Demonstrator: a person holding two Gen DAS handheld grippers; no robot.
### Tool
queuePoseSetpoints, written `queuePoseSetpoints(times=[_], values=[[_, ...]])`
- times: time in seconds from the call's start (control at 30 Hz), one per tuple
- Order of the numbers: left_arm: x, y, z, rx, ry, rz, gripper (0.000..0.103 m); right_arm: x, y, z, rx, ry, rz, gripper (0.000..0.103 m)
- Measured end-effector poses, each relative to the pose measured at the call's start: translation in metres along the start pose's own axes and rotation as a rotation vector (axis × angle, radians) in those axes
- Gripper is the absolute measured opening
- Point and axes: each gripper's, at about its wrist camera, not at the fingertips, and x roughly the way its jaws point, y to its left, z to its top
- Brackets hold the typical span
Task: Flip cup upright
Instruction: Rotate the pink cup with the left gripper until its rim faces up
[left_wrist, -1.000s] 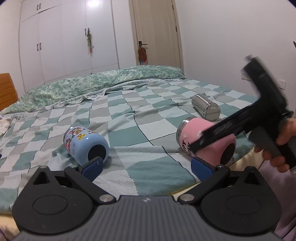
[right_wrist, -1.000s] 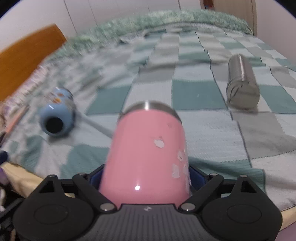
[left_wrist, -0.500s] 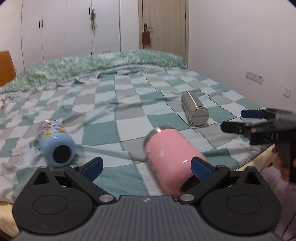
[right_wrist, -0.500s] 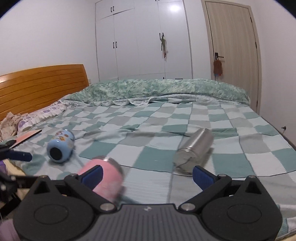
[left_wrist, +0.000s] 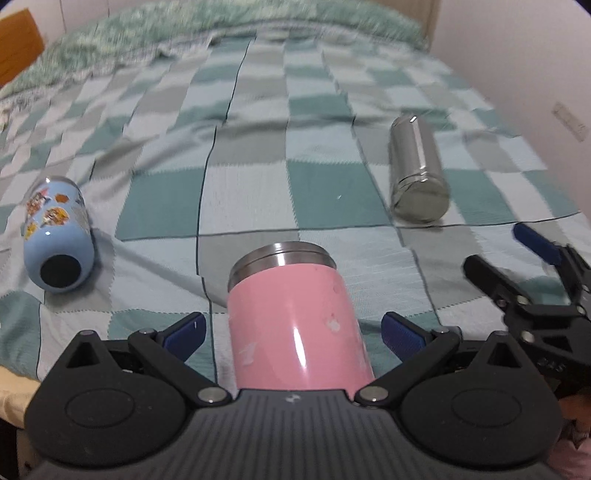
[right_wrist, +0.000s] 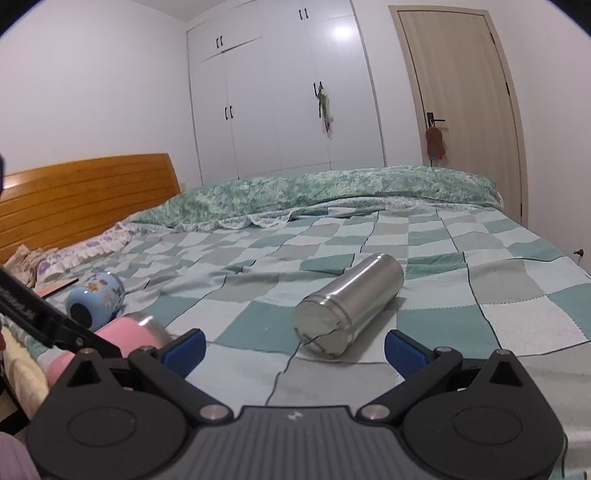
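Note:
A pink cup (left_wrist: 295, 325) with a steel rim lies on its side on the checkered bedspread, its rim pointing away. My left gripper (left_wrist: 291, 332) is open with the cup between its blue pads, apart from both. The pink cup also shows at the left of the right wrist view (right_wrist: 125, 332). My right gripper (right_wrist: 295, 347) is open and empty, facing a steel cup (right_wrist: 347, 302) lying on its side. The right gripper also shows in the left wrist view (left_wrist: 524, 266), to the right of the pink cup.
A light blue cartoon cup (left_wrist: 55, 236) lies on its side at the left, its opening toward me. The steel cup (left_wrist: 417, 173) lies at the far right. The bed edge runs close under both grippers. A wooden headboard (right_wrist: 85, 199) and wardrobe (right_wrist: 280, 92) stand beyond.
My right gripper let go of the pink cup and drew off to the right. My left gripper moved in until its open fingers straddle the cup.

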Motion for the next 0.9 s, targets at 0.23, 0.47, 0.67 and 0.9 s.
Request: queuePoseSetpoints(times=[0.23, 0.47, 0.67, 0.9], values=[[0.042, -0.006, 0.010, -0.045, 0.160, 0.067, 0.087, 0.007, -0.029, -0.008, 0.105, -0.035, 0.038, 0.103], [0.042, -0.010, 0.009, -0.036, 0.129, 0.094, 0.087, -0.002, -0.038, -0.011, 0.149, -0.093, 0.054, 0.103], [0.020, 0.001, -0.009, -0.076, 0.004, 0.065, 0.086, -0.003, -0.038, -0.015, 0.144, -0.095, 0.037, 0.103], [-0.019, 0.033, -0.045, -0.168, -0.231, -0.029, 0.086, -0.007, -0.033, -0.021, 0.123, -0.112, 0.021, 0.103]])
